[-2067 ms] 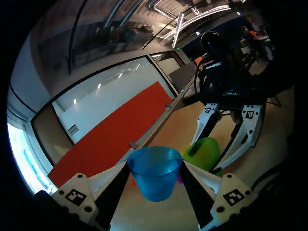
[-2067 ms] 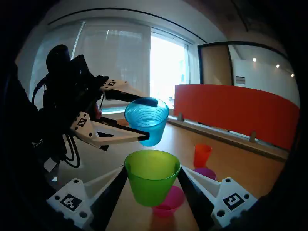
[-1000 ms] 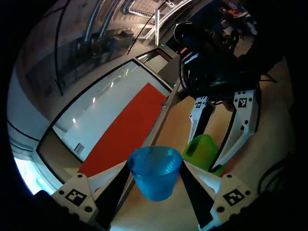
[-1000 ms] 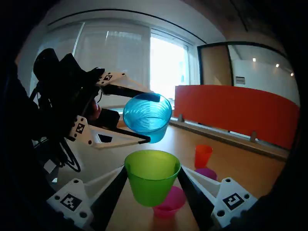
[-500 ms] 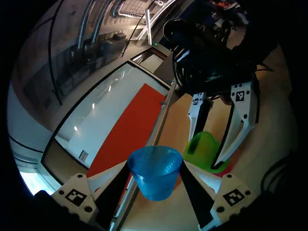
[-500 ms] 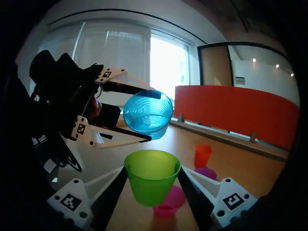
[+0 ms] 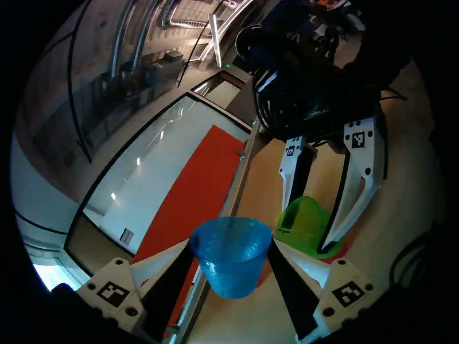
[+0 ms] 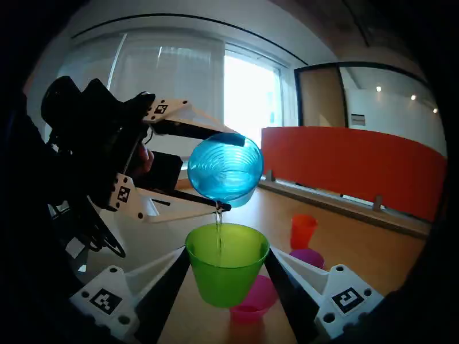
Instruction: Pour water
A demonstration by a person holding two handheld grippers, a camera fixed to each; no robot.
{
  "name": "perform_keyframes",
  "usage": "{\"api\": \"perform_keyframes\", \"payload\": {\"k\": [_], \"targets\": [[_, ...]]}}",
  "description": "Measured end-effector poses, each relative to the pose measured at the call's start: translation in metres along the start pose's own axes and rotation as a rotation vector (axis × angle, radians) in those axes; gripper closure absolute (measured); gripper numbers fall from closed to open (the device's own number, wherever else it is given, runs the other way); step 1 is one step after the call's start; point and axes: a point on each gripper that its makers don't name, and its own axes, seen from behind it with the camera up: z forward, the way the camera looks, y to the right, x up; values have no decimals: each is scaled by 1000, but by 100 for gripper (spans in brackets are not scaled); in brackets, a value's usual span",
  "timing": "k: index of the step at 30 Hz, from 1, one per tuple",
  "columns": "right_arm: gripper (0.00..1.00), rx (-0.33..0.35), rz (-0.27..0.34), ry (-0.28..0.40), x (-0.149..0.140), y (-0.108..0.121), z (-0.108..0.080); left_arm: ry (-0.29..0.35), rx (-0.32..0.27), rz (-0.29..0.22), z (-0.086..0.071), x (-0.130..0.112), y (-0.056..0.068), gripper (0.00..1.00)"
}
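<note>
**Left gripper view.** My left gripper pinches the blue cup, one finger pressed on each side of its wall. The whole room leans in this view. Farther off I see my right gripper, its two white fingers pointing down and clamped on either side of the green cup. The green cup sits just beyond the blue one and to its right, above the wooden table. A red partition runs along the table's far edge.

**Right gripper view.** My right gripper grips the green cup between both fingers. The cup is upright with its mouth open to the top. Above it, my left gripper comes in from the left and holds the blue cup tipped far over, so I look straight into its ribbed inside. The blue cup's low rim hangs just over the green cup, and the two cups do not touch. A thin stream of water falls from that rim into the green cup. On the table behind, an orange cup stands upright, and a purple cup is just in front of it. A pink cup sits partly hidden behind the green cup's base. A bright window lies beyond.
</note>
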Motion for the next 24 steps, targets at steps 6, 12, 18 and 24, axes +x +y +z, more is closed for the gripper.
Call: {"api": "perform_keyframes", "payload": {"k": [6,12,18,24], "targets": [[8,1,-1,0,-1,0,1,1,3,18,1,2,-1,14],[8,2,-1,3,0,-1,1,3,3,31,2,3,-1,13],[8,-1,-4,3,-1,0,0,5,6,52,4,4,-1,13],[8,-4,0,5,-1,1,-1,3,13,70,4,5,-1,14]]}}
